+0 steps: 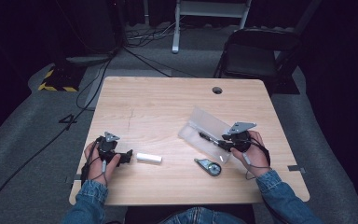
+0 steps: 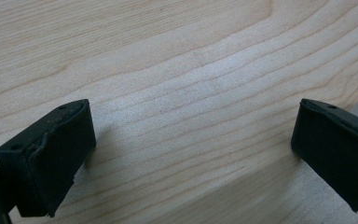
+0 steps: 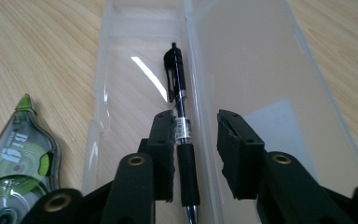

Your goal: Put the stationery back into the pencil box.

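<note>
A clear plastic pencil case (image 1: 204, 122) lies open on the wooden table (image 1: 163, 102), right of centre. A black pen (image 3: 177, 79) rests in the case's tray (image 3: 121, 88), beside the flat lid (image 3: 247, 65). My right gripper (image 3: 196, 123) reaches into the tray with the pen between its jaws; the left pad sits against the pen, the right pad stands apart from it. In the high view the right gripper (image 1: 216, 141) is at the case's near end. My left gripper (image 1: 127, 157) rests low at the table's left, jaws wide over bare wood (image 2: 191, 140).
A green and grey correction tape roller (image 1: 209, 166) (image 3: 21, 154) lies just in front of the case. A small white block (image 1: 148, 157) lies right of the left gripper. A cable hole (image 1: 217, 90) is near the far edge. A folding chair (image 1: 256, 51) stands beyond the table.
</note>
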Motion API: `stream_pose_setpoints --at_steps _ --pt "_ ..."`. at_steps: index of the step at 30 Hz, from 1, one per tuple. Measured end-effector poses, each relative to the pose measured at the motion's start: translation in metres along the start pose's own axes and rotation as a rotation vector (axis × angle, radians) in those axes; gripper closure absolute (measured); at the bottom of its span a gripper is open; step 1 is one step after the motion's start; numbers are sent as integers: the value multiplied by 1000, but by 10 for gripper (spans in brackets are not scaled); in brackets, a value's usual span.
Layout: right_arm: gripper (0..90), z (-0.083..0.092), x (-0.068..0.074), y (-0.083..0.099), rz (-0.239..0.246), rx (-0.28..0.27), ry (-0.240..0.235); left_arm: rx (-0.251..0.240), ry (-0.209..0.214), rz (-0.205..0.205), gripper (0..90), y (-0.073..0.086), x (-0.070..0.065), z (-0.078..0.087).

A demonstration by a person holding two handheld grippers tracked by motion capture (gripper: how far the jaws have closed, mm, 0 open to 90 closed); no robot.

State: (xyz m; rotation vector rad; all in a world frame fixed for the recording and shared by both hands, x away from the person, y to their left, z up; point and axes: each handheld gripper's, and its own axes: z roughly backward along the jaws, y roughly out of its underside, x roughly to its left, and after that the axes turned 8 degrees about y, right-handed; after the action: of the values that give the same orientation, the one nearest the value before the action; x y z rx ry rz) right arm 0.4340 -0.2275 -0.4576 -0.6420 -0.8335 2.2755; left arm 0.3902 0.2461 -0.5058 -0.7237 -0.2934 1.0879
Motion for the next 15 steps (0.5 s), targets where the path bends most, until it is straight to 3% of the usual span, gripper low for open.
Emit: stream_pose_setpoints --at_steps 7,15 --pt "556 11 2 -5 -24 -44 -12 0 0 0 0 0 0 0" --pt "463 26 11 -13 -77 -96 -88 0 0 0 0 0 0 0"
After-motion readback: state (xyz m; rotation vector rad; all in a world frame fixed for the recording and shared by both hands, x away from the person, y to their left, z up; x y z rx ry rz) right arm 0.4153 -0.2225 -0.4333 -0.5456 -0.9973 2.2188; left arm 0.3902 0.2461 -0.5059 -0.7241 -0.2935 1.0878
